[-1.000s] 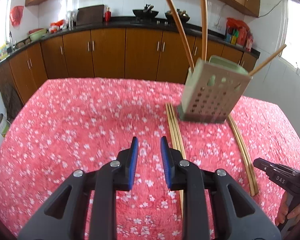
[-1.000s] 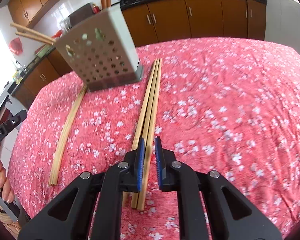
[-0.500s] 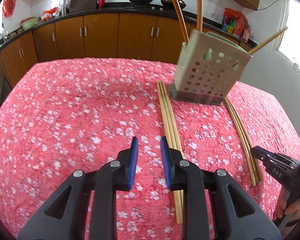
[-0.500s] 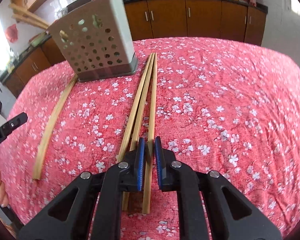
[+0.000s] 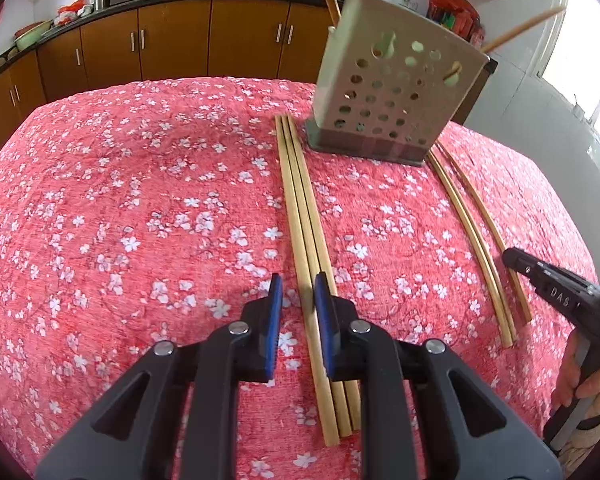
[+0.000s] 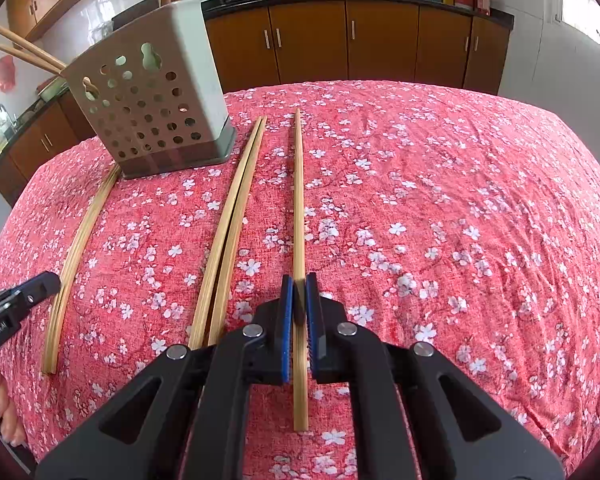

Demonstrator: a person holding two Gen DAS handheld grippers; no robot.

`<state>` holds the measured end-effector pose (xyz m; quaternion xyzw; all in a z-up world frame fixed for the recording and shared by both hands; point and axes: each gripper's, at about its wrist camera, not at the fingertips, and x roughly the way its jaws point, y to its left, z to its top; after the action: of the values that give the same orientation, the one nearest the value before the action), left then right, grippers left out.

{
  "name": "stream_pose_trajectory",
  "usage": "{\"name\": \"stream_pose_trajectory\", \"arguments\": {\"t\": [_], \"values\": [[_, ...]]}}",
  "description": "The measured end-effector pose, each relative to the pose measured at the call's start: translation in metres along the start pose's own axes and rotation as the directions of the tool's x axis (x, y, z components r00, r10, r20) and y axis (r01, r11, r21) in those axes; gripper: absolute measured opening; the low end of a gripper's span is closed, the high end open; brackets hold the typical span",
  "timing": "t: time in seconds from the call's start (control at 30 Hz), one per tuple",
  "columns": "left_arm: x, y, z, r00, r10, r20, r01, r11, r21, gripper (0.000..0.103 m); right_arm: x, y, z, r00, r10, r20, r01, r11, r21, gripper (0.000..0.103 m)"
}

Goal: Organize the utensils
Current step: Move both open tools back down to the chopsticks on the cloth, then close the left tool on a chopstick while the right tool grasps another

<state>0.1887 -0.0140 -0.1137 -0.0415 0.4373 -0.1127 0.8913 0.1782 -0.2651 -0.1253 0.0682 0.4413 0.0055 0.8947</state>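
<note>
A grey perforated utensil holder (image 5: 396,92) (image 6: 152,104) stands on the red floral cloth with several chopsticks sticking out. In the left wrist view, three chopsticks (image 5: 304,216) lie side by side; my left gripper (image 5: 296,300) is open, its jaws astride the leftmost ones near their near ends. In the right wrist view, my right gripper (image 6: 296,300) is shut on a single chopstick (image 6: 299,200), set apart from a pair (image 6: 232,220) to its left.
More chopsticks (image 5: 472,236) (image 6: 80,240) lie on the far side of the holder. The table's edges (image 6: 540,112) drop off toward brown kitchen cabinets (image 5: 172,40). Each gripper's tip shows in the other's view (image 5: 548,280) (image 6: 16,300).
My left gripper moved right, over the three chopsticks. My right gripper closed on one chopstick and drew it right, away from the other two.
</note>
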Motion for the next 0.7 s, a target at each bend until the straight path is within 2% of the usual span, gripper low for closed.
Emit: {"name": "stream_pose_trajectory", "arguments": {"t": [0.13,0.2,0.37,0.47,0.7], "values": [[0.002,-0.002,0.0,0.999,0.037,0.003,-0.037,0.999,0.021,0.018,0.0,0.0,0.0,1.0,0.0,0.0,0.0,1.0,-0.006,0.007],[0.005,0.0,0.0,0.998,0.059,-0.006,-0.059,0.998,0.023,0.013,0.0,0.0,0.001,1.0,-0.004,0.002,0.004,1.0,-0.006,0.007],[0.008,-0.001,0.001,0.996,0.085,-0.002,-0.084,0.996,0.038,0.013,0.003,-0.002,0.004,1.0,-0.013,0.003,0.013,1.0,-0.01,0.008],[0.013,0.0,0.006,0.993,0.121,0.009,-0.121,0.992,0.043,0.009,0.002,0.001,0.003,1.0,-0.013,0.008,0.013,0.999,-0.03,0.008],[0.016,0.05,0.025,0.983,0.185,0.007,-0.184,0.98,-0.08,0.009,0.006,-0.024,0.011,0.997,-0.068,0.031,0.068,0.998,0.006,0.007]]}}
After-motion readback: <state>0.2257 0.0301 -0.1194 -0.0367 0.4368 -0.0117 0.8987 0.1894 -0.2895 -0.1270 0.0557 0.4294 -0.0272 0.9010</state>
